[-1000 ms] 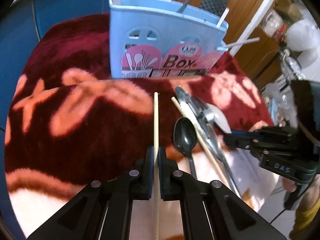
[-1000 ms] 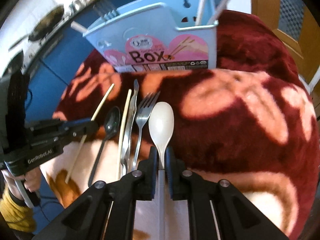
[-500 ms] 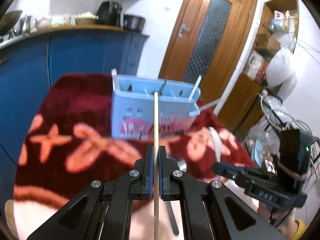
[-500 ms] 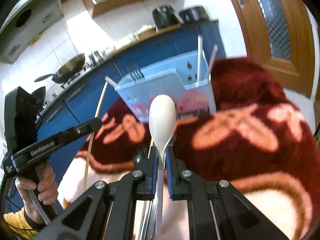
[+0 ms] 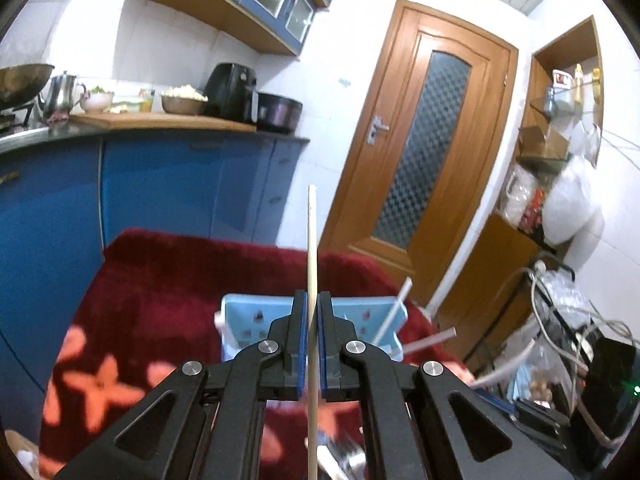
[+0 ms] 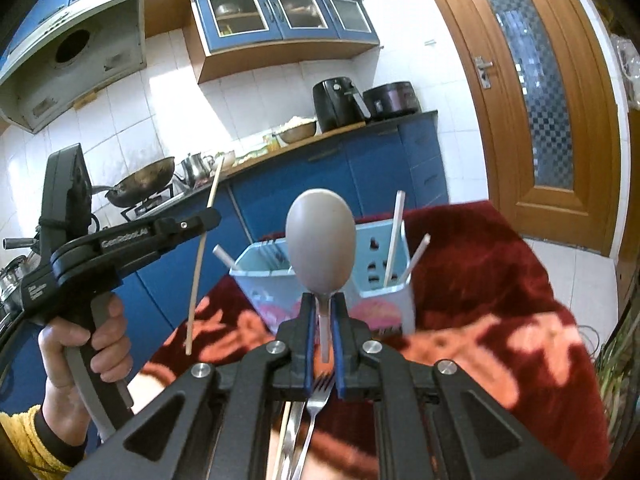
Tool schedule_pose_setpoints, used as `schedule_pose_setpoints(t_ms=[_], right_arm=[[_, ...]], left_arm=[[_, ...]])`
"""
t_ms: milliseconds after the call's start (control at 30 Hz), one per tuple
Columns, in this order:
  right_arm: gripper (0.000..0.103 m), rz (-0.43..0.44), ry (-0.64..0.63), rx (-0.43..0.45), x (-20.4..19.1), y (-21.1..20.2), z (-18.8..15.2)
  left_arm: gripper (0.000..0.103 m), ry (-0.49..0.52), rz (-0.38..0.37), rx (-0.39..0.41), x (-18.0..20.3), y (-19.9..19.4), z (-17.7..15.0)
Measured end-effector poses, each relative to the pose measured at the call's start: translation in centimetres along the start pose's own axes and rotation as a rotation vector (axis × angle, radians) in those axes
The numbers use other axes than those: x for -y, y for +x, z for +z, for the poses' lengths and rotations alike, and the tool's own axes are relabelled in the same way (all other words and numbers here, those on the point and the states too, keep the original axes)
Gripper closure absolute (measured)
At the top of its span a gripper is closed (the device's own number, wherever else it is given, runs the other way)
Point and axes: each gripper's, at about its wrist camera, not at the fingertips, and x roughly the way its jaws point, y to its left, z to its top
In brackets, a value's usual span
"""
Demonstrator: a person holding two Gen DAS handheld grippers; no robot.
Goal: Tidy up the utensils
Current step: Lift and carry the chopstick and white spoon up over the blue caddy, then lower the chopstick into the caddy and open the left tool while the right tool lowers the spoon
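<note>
left gripper clamped on a wooden chopstick, which runs straight through the slot between the blue pads; tip sticks up well past the fingertips, back end runs down and is cut off by the bottom edge of the left wrist view. in the right wrist view the same chopstick hangs slanted from the left gripper, both ends free in the air, a hand round the handle with a yellow sleeve below.

right gripper pinched tight on the neck of a pale spoon; bowl stands up above the fingertips, handle end pokes out just behind the pads.

light blue utensil box stands on the red flowered blanket beyond both grippers, white sticks leaning in its right-hand compartment, fork tines showing in the left-hand one. spoon bowl covers the middle of the box. in the left wrist view the box is mostly behind the fingers, label not visible.

fork and a knife lie on the blanket under the right gripper, mostly hidden by its frame, along with a thin pale stick beside them, too covered to identify. blanket and box edges blurred in both views.
</note>
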Motion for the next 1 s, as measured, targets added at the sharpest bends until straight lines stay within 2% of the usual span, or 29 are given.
schedule_pose_setpoints(t_ms=[333, 533, 700, 833, 1000], right_arm=[[0.099, -0.014, -0.024, 0.043, 0.2, 0.8, 2.5], [0.099, -0.022, -0.007, -0.008, 1.0, 1.9, 1.2], [0.099, -0.028, -0.006, -0.037, 1.6, 2.6, 0.6], [0.099, -0.032, -0.023, -0.045, 1.5, 2.8, 0.5], [0.099, -0.034, -0.025, -0.056, 1.6, 3.0, 0.5]], left_arm=[[0.099, -0.035, 0.063, 0.135, -0.4, 2.3, 2.9], [0.099, -0.041, 0.118, 0.229, -0.5, 3.3, 3.4], [0.099, -0.002, 0.174, 0.287, -0.2, 4.6, 2.6], [0.099, 0.017, 0.217, 0.308, -0.4, 5.4, 1.4], [0.099, 0.021, 0.225, 0.264, -1.0, 6.2, -0.1]])
